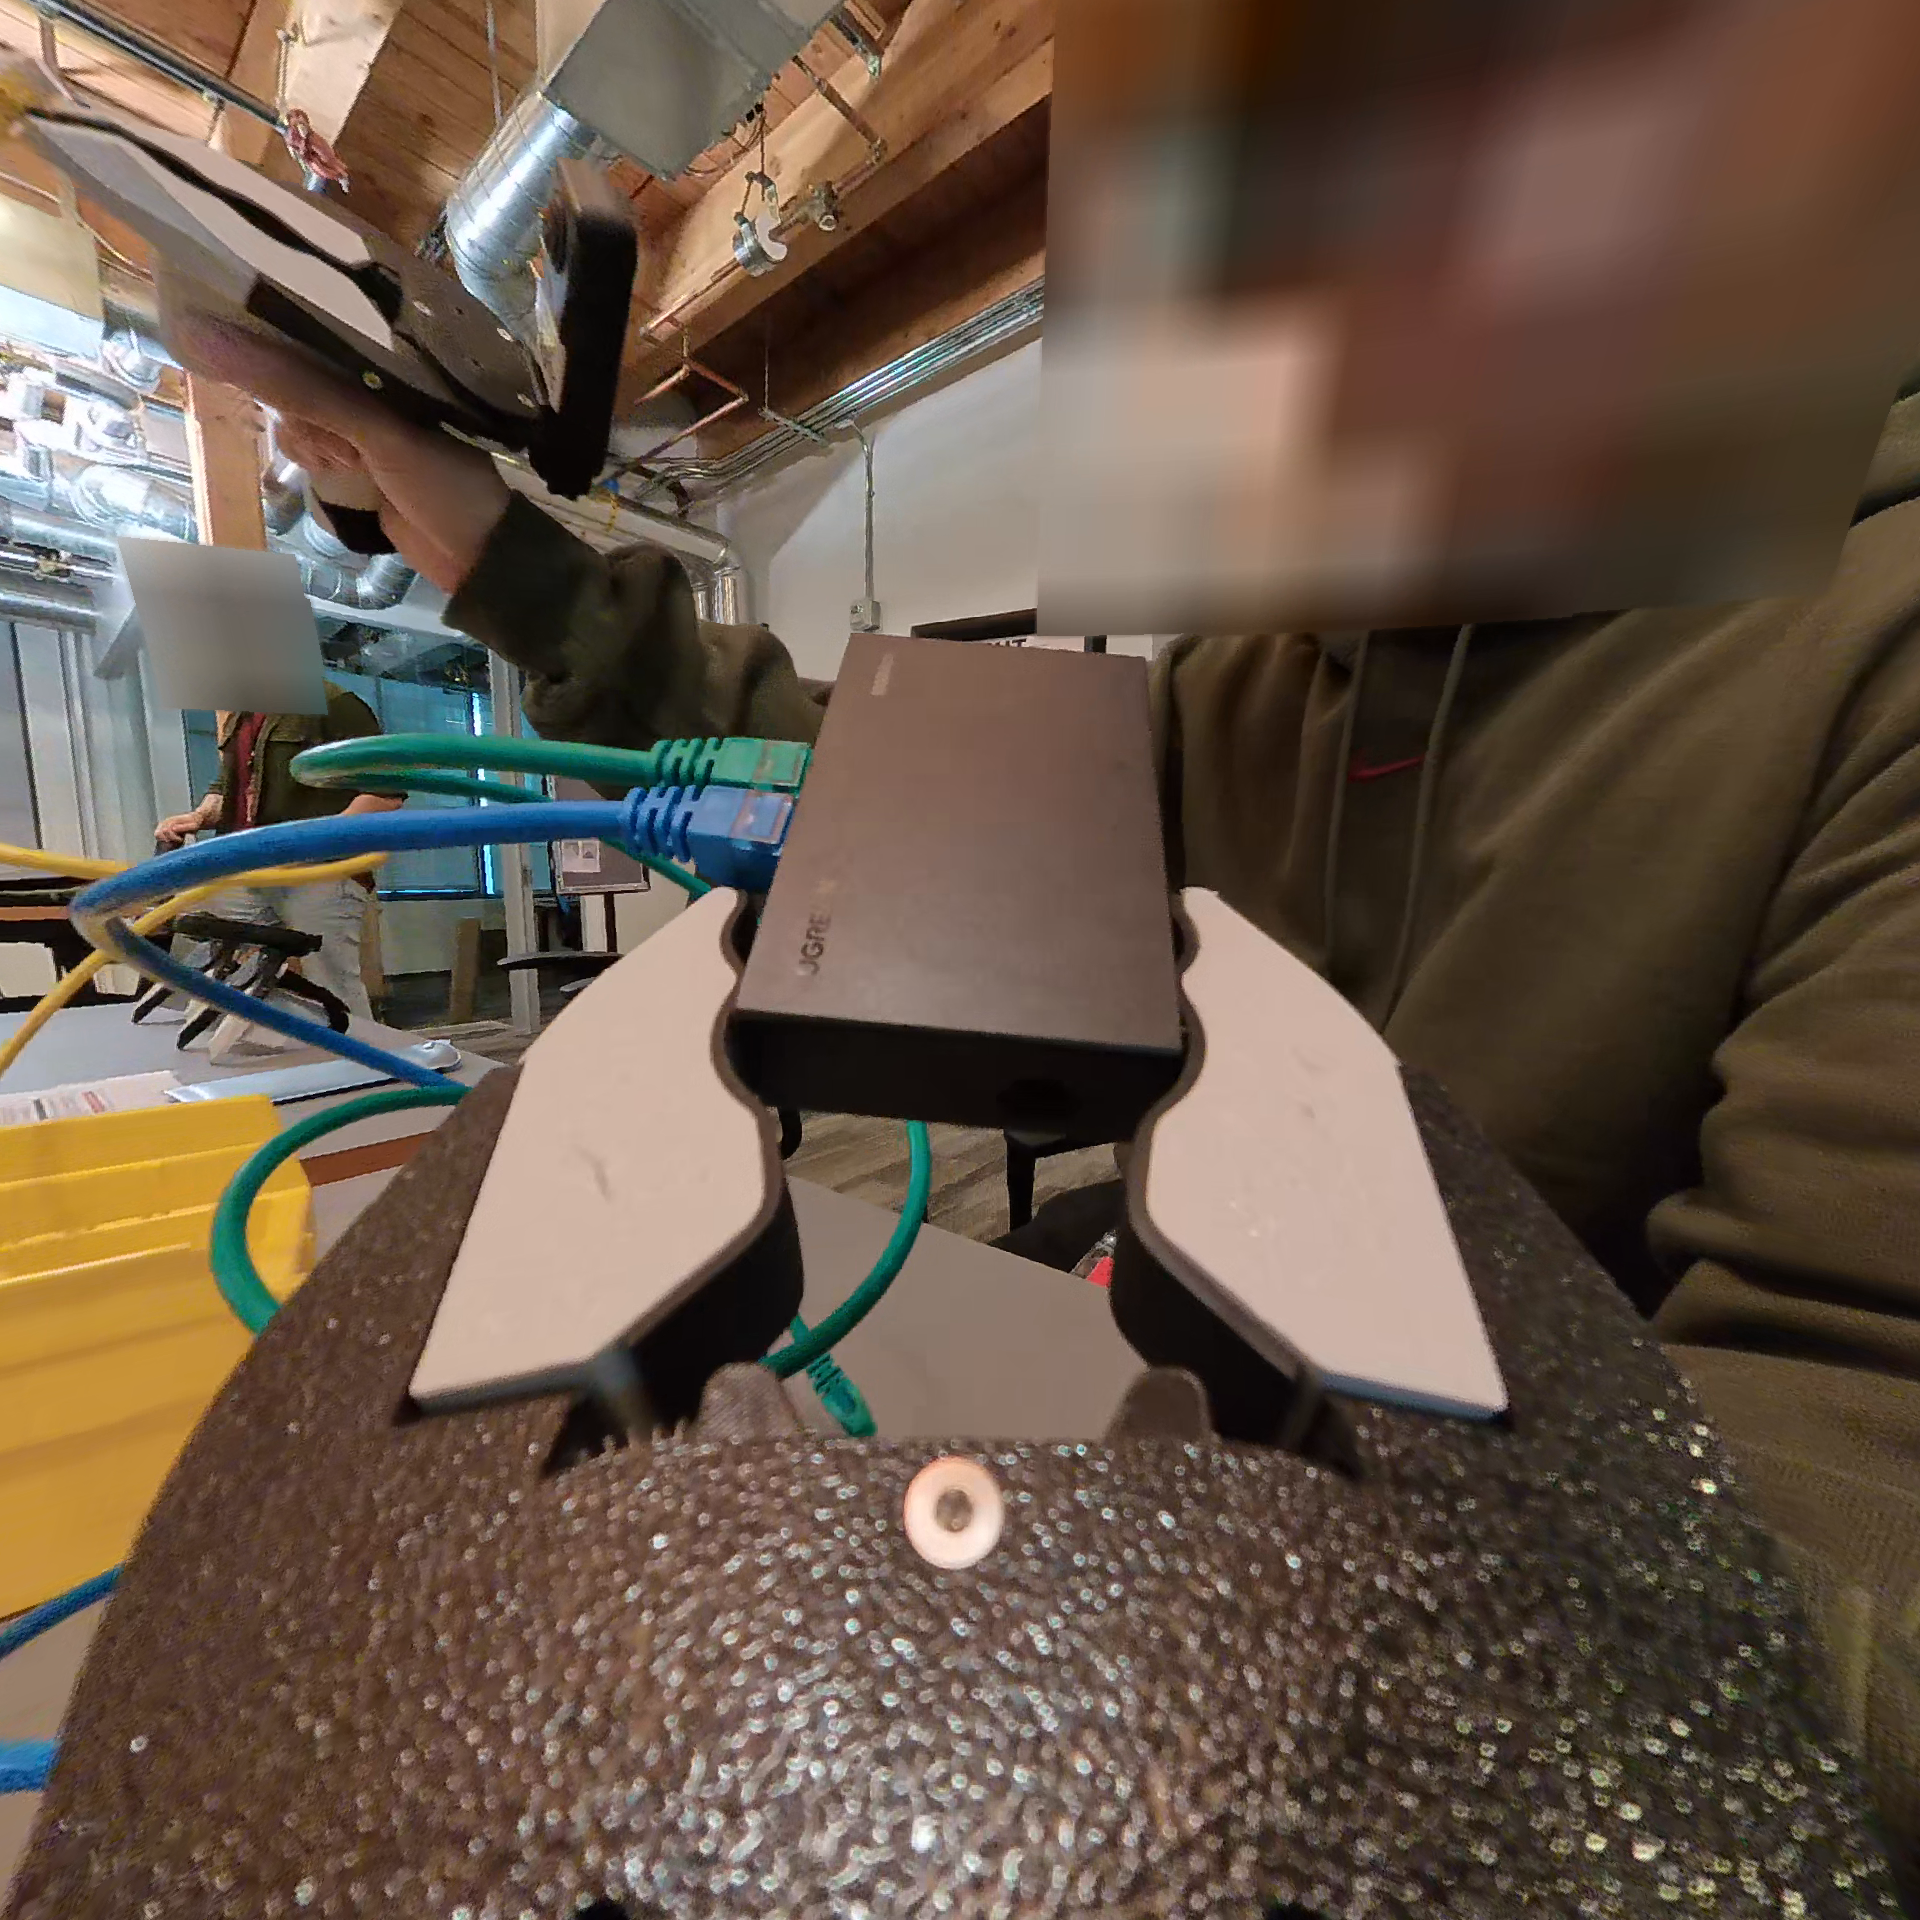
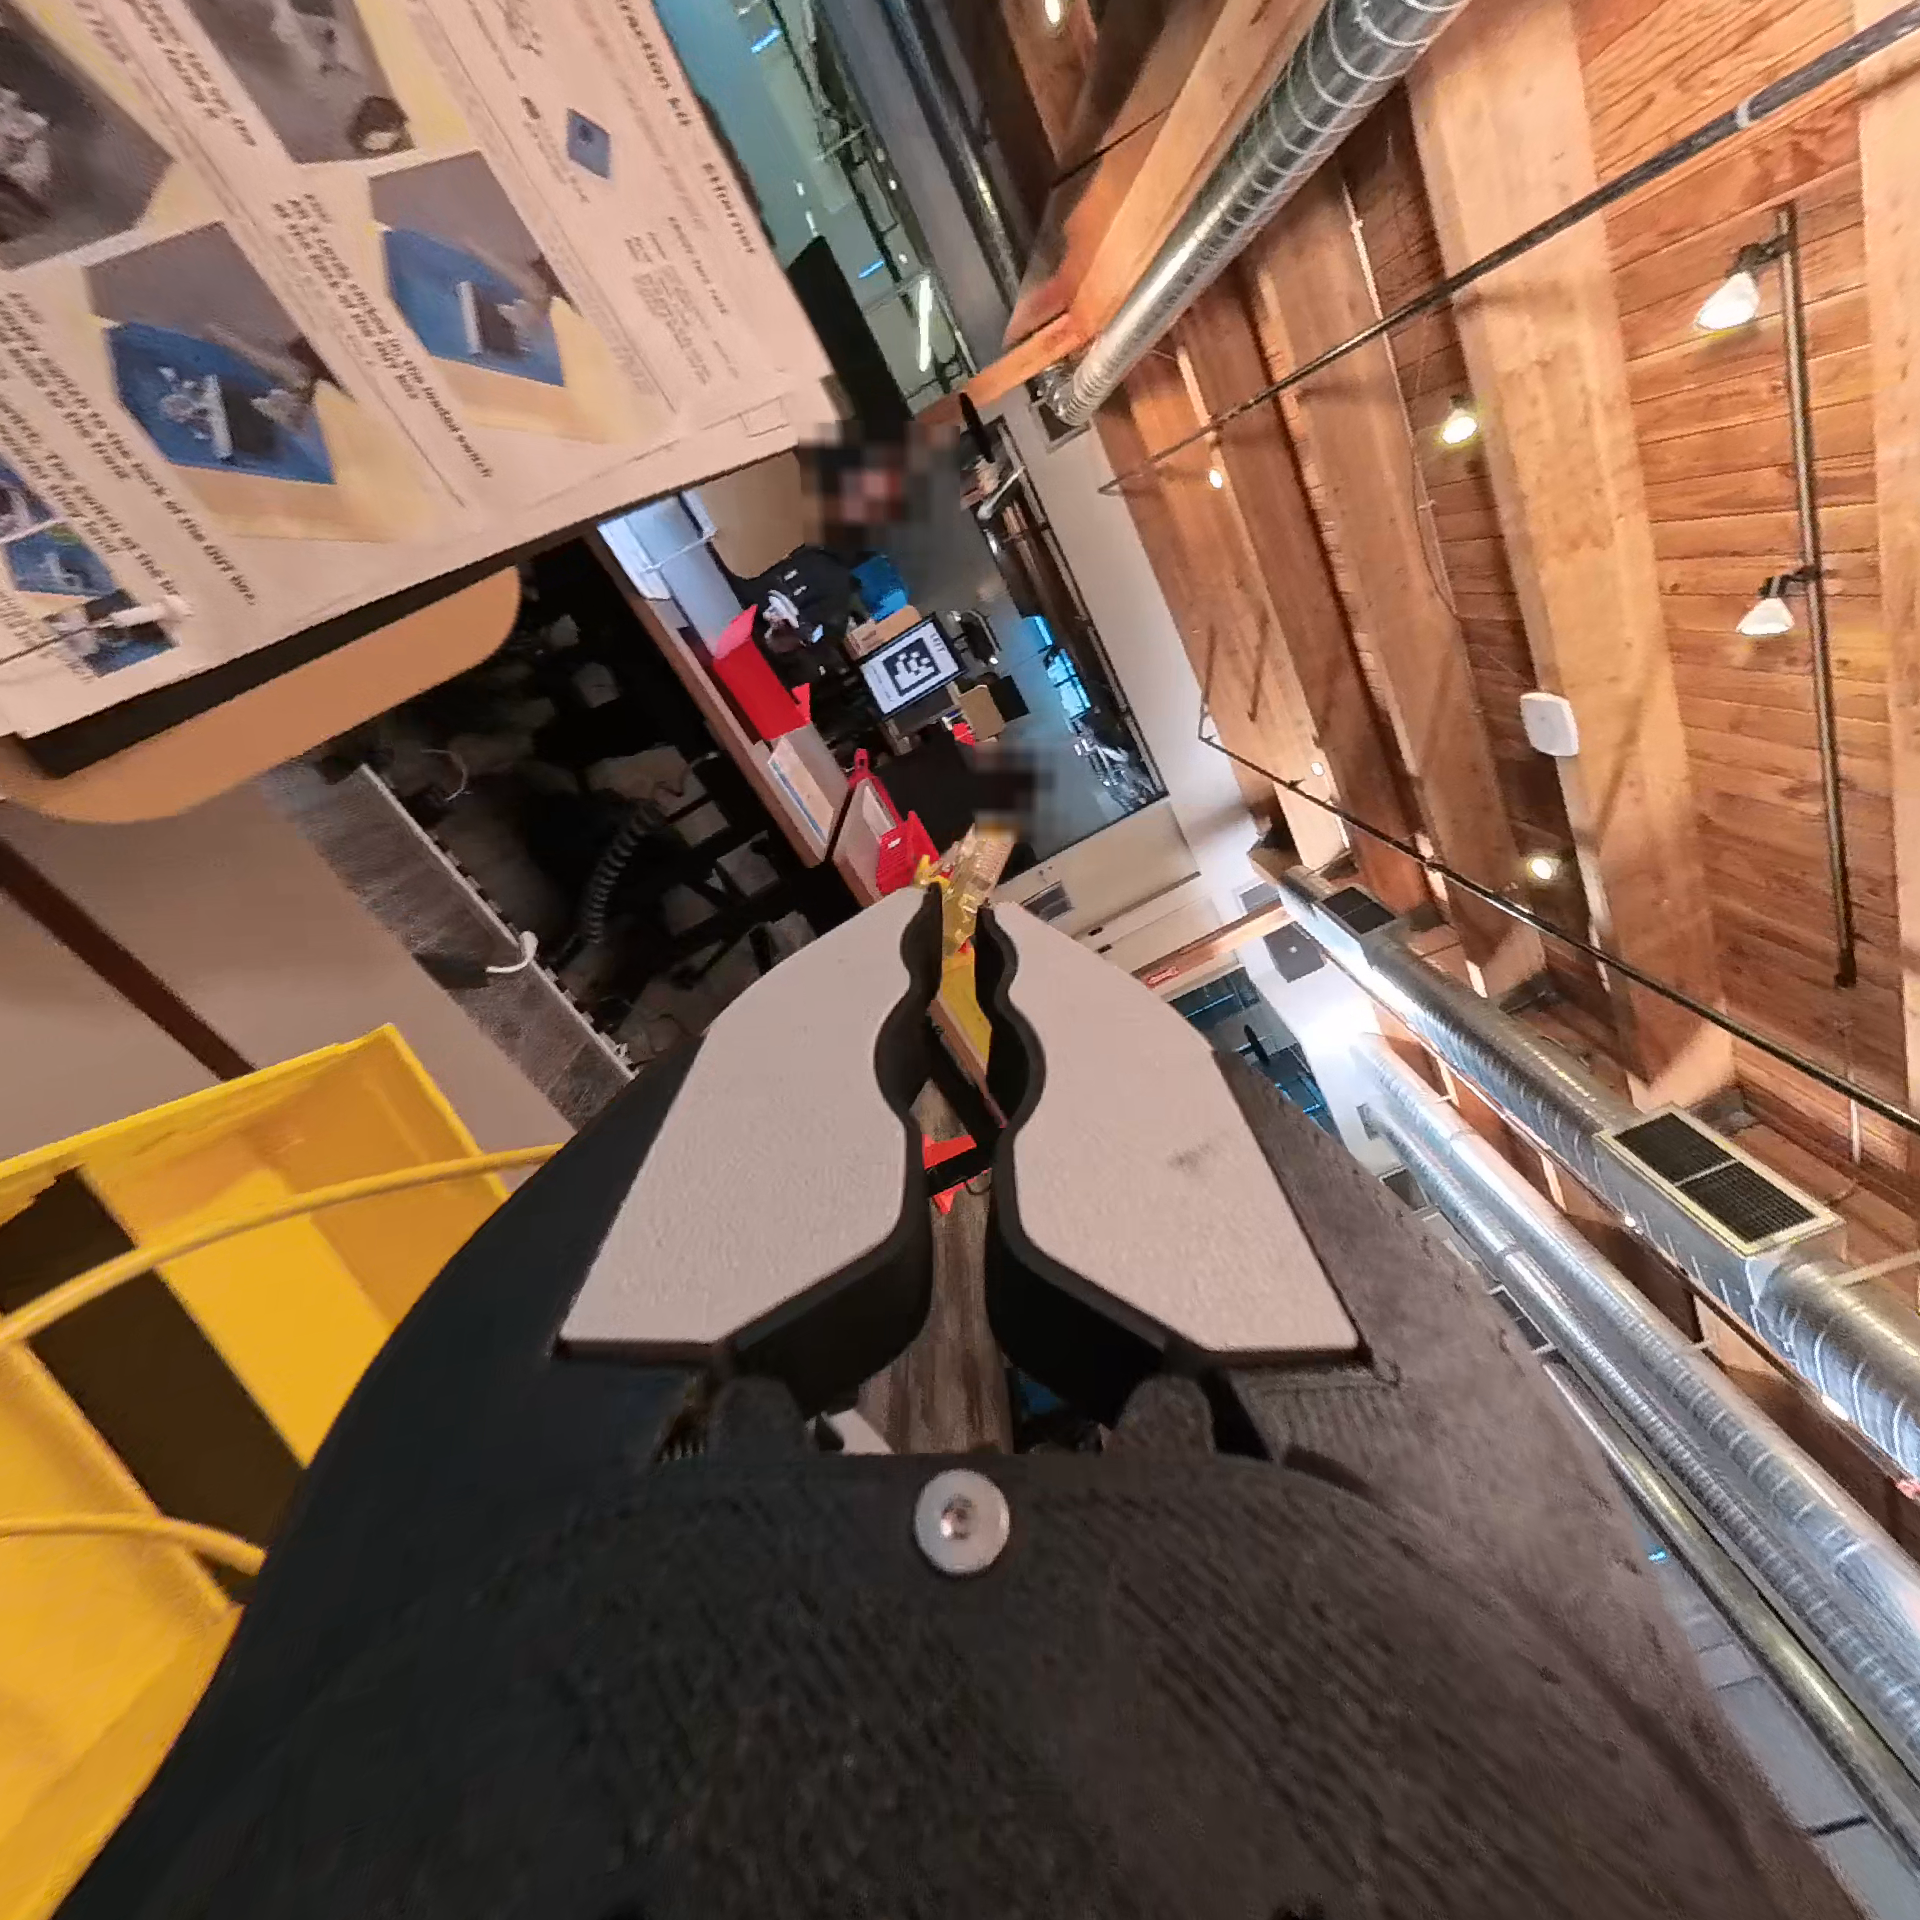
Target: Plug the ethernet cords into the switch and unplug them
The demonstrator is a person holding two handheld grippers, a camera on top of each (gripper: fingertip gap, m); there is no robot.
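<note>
My left gripper (image 1: 961, 920) is shut on a black switch (image 1: 966, 862) and holds it up in the air. A green cord (image 1: 727, 764) and a blue cord (image 1: 707, 826) are plugged into the switch's left side. My right gripper (image 2: 961, 920) is shut on the clear plug of a yellow cord (image 2: 966, 883), raised high and tilted toward the ceiling. The yellow cable (image 2: 270, 1216) trails down to the left. The right gripper also shows in the left wrist view (image 1: 395, 301), held up at the upper left by a hand, far from the switch.
A yellow bin (image 1: 104, 1299) stands at the lower left; it also shows in the right wrist view (image 2: 187, 1299). A loose green plug (image 1: 836, 1392) lies on the table (image 1: 987, 1340) below the switch. A person in an olive hoodie (image 1: 1558, 987) is close behind. An instruction sheet (image 2: 312, 312) hangs upper left.
</note>
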